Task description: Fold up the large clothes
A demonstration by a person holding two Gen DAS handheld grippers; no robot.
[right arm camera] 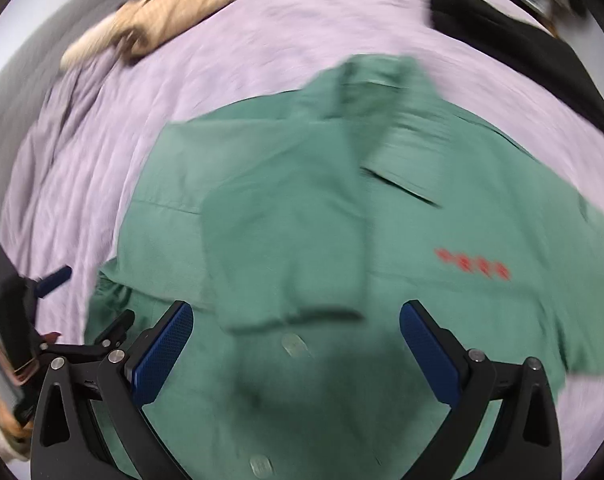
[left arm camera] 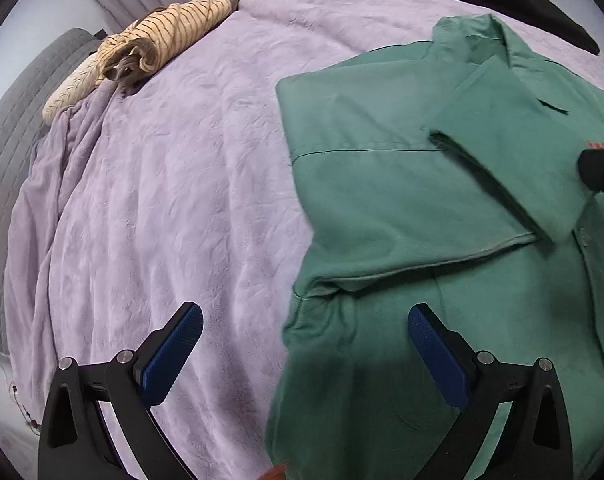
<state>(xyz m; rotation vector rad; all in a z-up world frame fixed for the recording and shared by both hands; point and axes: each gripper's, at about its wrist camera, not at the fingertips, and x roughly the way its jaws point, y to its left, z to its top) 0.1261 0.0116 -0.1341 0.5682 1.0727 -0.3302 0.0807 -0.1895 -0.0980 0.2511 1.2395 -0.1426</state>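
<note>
Spread on the bed (left arm camera: 174, 184), over a lilac blanket (left arm camera: 206, 132), lies the green shirt (left arm camera: 402, 208), collar away from the cameras. One sleeve (left arm camera: 514, 160) is folded across the front, its cuff lying near the button placket. Red lettering (right arm camera: 473, 265) marks the chest on the right side of the right wrist view.

The left gripper (left arm camera: 305, 356) hangs over the shirt's left edge with its jaws standing wide apart and nothing between them; one blue pad (left arm camera: 173, 354) is above the blanket, the other above green cloth. The right gripper (right arm camera: 296, 354) is likewise spread wide and grips nothing, hovering above the placket, where a pale button (right arm camera: 294, 345) shows between its fingers. That view is blurred.

At the far left of the bed sits a rolled striped garment (left arm camera: 170, 40), and a black garment (left arm camera: 514, 4) lies at the far right corner. A grey headboard (left arm camera: 18, 128) borders the left side.
</note>
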